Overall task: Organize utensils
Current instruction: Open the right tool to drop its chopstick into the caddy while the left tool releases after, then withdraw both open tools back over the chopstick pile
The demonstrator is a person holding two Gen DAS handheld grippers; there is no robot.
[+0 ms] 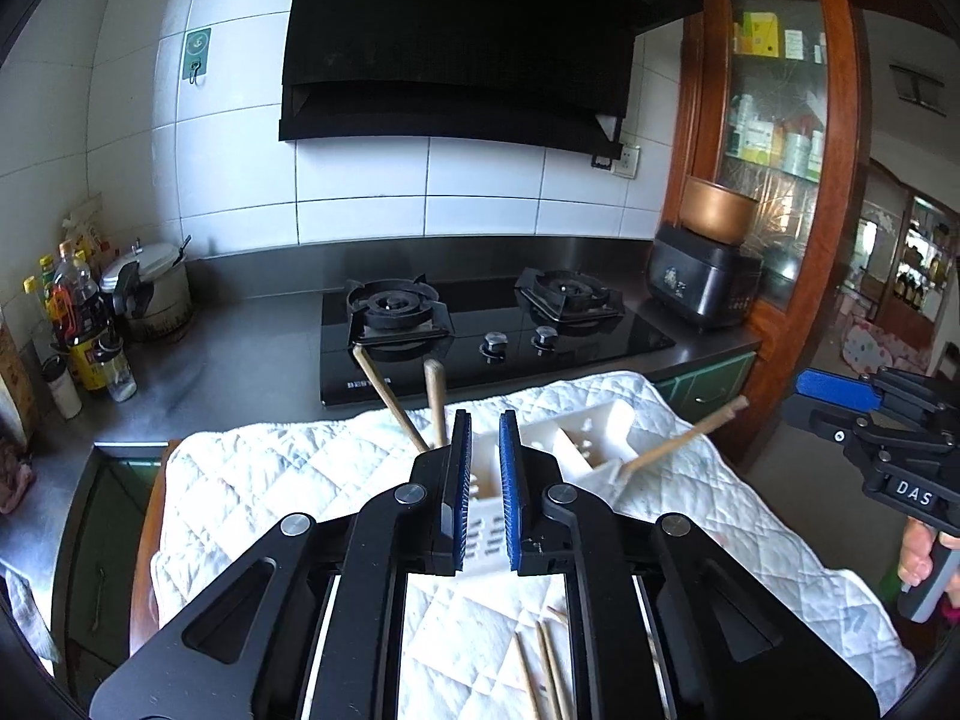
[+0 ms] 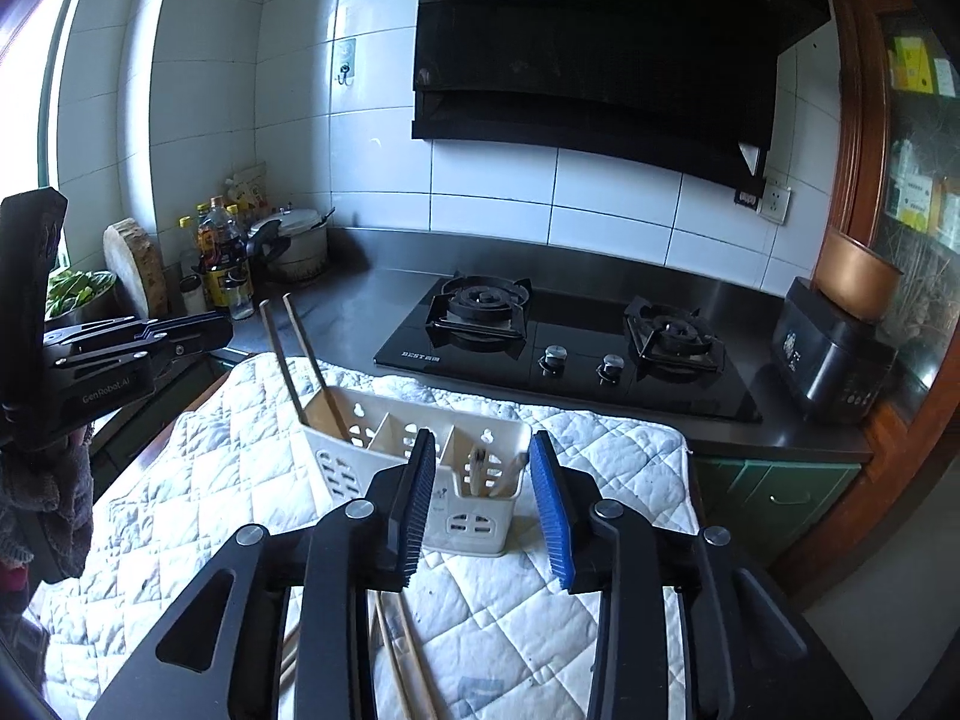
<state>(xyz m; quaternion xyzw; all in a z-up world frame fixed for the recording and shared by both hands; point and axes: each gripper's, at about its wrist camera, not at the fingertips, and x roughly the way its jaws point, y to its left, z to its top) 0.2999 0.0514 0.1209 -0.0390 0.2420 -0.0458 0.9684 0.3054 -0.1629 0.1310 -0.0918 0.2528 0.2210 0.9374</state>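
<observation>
The loose chopsticks lie on the quilted cloth on the near side, directly beneath the right hand-held gripper, their long axes running near to far. The white utensil caddy stands just beyond them, with two chopsticks already upright in its left compartment. The right hand-held gripper is spread and empty; the left hand-held gripper has its jaws narrowly parted, holding nothing. The right one appears nearer to the loose sticks.
</observation>
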